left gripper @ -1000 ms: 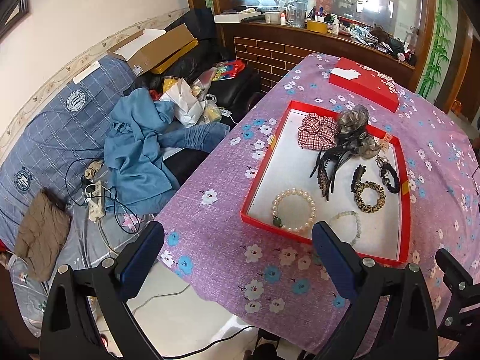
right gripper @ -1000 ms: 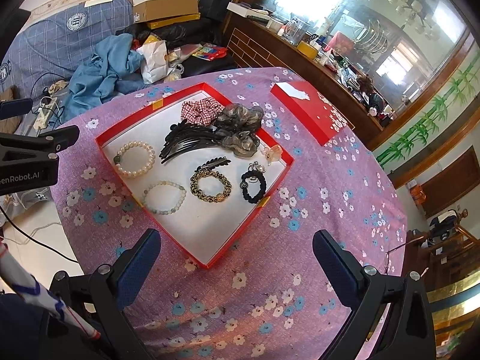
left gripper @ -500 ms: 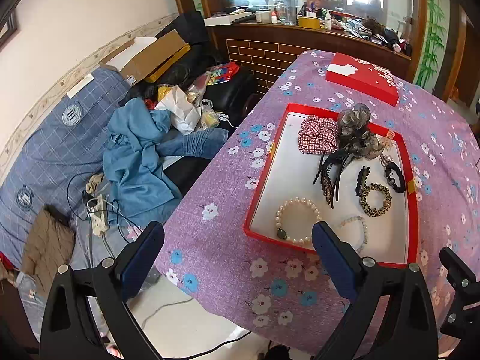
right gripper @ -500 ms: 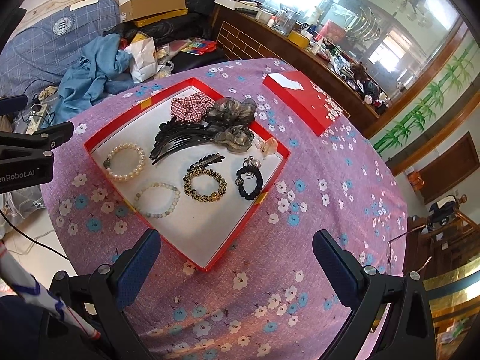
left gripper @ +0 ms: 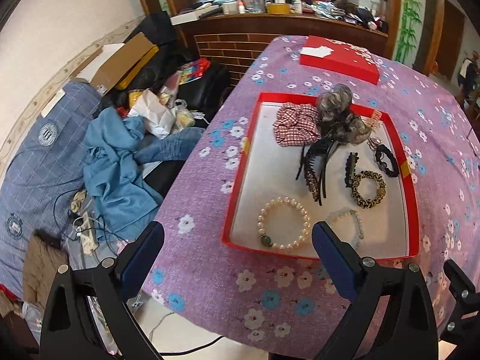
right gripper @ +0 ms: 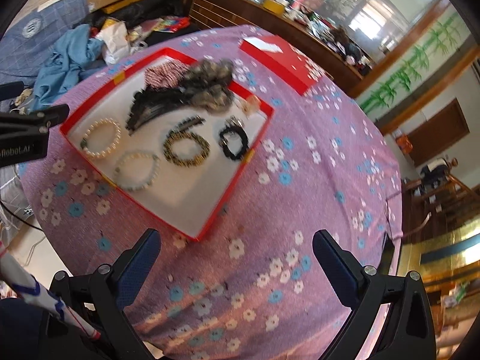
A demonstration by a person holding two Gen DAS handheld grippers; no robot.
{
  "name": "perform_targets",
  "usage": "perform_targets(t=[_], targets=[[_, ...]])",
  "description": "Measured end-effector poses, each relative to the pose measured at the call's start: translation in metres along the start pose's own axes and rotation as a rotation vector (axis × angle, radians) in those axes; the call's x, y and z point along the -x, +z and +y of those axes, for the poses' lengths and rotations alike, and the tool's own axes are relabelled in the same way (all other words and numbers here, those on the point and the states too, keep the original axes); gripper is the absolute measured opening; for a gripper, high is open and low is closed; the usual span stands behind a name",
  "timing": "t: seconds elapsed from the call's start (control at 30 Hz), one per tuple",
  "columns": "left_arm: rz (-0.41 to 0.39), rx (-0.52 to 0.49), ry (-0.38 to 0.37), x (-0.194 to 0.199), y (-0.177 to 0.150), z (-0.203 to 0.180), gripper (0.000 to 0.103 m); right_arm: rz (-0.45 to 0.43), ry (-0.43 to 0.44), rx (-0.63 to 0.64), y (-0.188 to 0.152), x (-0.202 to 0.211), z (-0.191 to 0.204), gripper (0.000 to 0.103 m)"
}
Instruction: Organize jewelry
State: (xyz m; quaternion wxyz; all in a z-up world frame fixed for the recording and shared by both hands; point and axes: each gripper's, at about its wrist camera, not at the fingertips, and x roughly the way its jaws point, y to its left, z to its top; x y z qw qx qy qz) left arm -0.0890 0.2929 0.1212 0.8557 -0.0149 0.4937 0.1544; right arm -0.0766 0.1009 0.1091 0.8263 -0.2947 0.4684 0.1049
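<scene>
A red tray (left gripper: 235,192) (right gripper: 234,187) with a white floor lies on the purple flowered tablecloth (left gripper: 210,279) (right gripper: 300,162). Inside are a pearl bracelet (left gripper: 283,223) (right gripper: 102,139), a pale bead bracelet (left gripper: 348,225) (right gripper: 137,169), a gold-black band (left gripper: 368,189) (right gripper: 186,148), a black band (left gripper: 387,160) (right gripper: 234,142), black hair claws (left gripper: 315,165) (right gripper: 153,105), a checked scrunchie (left gripper: 295,127) and a grey scrunchie (left gripper: 339,114) (right gripper: 210,85). My left gripper (left gripper: 238,240) stands open at the tray's near edge. My right gripper (right gripper: 235,247) hovers open, off the tray's near corner. Both hold nothing.
A red lid (left gripper: 339,58) (right gripper: 280,58) lies at the far side of the table. Left of the table a sofa (left gripper: 39,156) carries blue clothes (left gripper: 117,168), bags and a cardboard box (left gripper: 120,60). A wooden counter (left gripper: 285,21) stands behind.
Both views have swung, the tray shifting and tilting in each; the right wrist view is now motion-blurred. The items in the tray have not moved. Both grippers stay open.
</scene>
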Motion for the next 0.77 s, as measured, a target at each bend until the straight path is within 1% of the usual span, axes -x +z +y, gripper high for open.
perform_targets(t=[0.1,0.23,0.4,0.47,0.57,0.63,0.7,0.77], targets=[[-0.005,-0.001,0.0,-0.003,0.006,-0.002,0.098,0.01,-0.011,-0.016,-0.004,0.0,-0.006,0.103],[-0.021,0.033,0.025,0.002,0.011,0.002,0.098,-0.024,-0.009,-0.012,0.001,0.003,-0.012,0.103],[-0.034,0.054,0.079,0.017,0.011,0.009,0.098,-0.081,0.037,0.009,0.011,0.004,-0.012,0.103],[-0.032,0.053,0.101,0.02,0.012,0.011,0.098,-0.087,0.061,0.021,0.012,0.002,-0.01,0.103],[-0.025,0.063,0.108,0.024,0.011,0.013,0.098,-0.088,0.089,0.017,0.011,-0.001,-0.011,0.103],[-0.055,0.07,0.122,0.031,0.009,0.01,0.098,-0.086,0.103,0.003,0.008,-0.003,-0.016,0.103],[-0.083,0.049,0.139,0.037,0.009,0.0,0.098,-0.073,0.108,-0.03,0.003,-0.008,-0.027,0.103],[-0.087,-0.005,0.11,0.04,0.011,-0.02,0.098,-0.057,0.11,-0.073,-0.003,-0.013,-0.041,0.103]])
